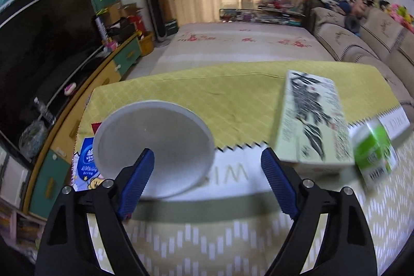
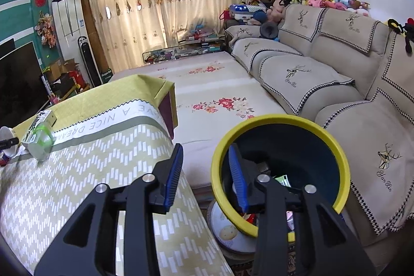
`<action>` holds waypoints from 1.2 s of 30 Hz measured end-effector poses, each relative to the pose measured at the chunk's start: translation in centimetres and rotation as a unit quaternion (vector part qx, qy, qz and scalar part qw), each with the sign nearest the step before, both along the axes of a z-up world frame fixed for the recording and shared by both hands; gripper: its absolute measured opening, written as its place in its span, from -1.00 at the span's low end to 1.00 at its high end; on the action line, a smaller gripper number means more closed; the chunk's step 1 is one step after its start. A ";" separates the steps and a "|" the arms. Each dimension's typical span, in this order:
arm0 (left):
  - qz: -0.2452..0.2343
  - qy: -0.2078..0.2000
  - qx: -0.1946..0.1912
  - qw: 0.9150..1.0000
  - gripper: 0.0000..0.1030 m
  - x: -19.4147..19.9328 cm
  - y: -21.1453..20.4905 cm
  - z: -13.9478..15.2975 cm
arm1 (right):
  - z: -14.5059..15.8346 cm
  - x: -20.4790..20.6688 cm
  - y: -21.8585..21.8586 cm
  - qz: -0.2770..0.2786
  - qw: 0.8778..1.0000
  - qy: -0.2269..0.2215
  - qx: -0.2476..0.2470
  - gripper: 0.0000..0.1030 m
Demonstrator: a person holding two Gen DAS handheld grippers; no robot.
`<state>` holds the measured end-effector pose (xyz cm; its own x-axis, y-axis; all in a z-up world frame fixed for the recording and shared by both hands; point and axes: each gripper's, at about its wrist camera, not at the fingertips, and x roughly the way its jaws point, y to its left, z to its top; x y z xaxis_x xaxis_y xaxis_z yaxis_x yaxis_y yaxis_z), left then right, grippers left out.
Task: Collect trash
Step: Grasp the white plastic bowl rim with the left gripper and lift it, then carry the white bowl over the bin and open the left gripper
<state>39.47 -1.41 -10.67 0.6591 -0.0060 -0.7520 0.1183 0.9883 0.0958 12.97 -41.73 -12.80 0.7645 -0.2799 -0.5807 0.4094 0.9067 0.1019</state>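
In the left wrist view, the left hand-held gripper (image 1: 207,159) has its fingers wide apart and holds nothing. The paper bowl (image 1: 152,144) lies on the counter (image 1: 233,237), touching the left finger. The green cup (image 1: 374,146) lies tipped, well to the right.

In the right wrist view, the right hand-held gripper (image 2: 205,164) is apart and empty. The yellow-rimmed trash bin (image 2: 282,120) stands under its right finger, beside the counter.

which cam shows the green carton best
The left wrist view: the green carton sits large at the right, beside the tissue box, though blurred. The right wrist view shows it small at the far left edge of the table.
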 end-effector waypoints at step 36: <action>-0.233 -0.032 -0.058 0.970 -0.89 -14.1 -15.9 7.9 | 0.7 -2.8 -1.3 -0.007 1.000 -0.009 -0.007 -0.10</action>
<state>25.39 -17.30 -2.81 0.6095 -0.3979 -0.6857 0.5532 0.8330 0.0084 10.20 -43.05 -12.11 0.7713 -0.2988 -0.5620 0.4202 0.9022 0.0970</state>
